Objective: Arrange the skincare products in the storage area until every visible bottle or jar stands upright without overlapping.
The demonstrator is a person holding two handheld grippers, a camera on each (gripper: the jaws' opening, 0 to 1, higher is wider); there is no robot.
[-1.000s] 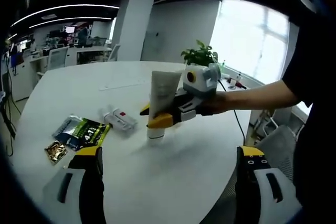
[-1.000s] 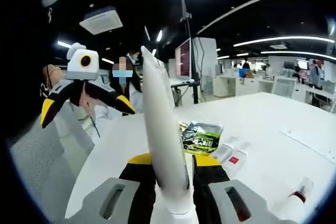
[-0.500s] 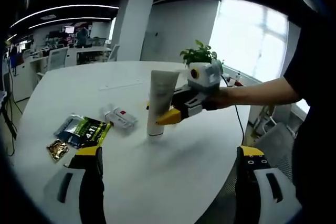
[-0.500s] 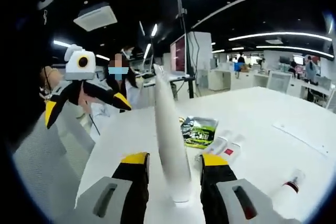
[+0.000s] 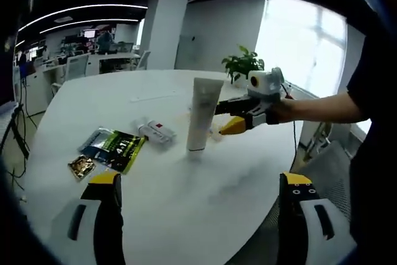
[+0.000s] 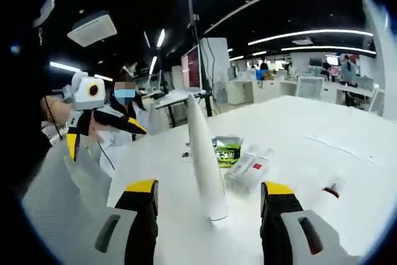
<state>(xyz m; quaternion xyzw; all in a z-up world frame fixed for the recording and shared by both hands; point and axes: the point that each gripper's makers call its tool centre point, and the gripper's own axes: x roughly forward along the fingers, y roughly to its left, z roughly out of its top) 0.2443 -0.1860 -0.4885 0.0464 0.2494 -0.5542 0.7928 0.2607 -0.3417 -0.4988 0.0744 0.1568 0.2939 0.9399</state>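
**me:** Tube [image 6: 206, 166] is standing on its cap on the white table [image 5: 186, 209], long axis straight up, no lean afaict. My right gripper [image 6: 208, 200] has its jaws spread wide, one each side of the tube, touching nothing. So that one's upright and free.

**reply:** whats next then? which hand?

**me:** Prob the two small white bottles [image 5: 156, 132], the ones w/ red labels. They're lying flat just beside the tube, long axes along the tabletop, side by side and maybe touching, can't tell for sure. There's another small one w/ a dark red band [image 6: 330, 188] lying down on the far side of the tube from those. Green packets [image 5: 115, 148] sit just past the pair.

**reply:** left hand free?

**me:** Yep, left gripper [image 5: 197, 200] is wide open too, empty, hanging back from the tube. Right one's nearer imo, so I'd reach w/ that, coming in across the bottle's long axis.
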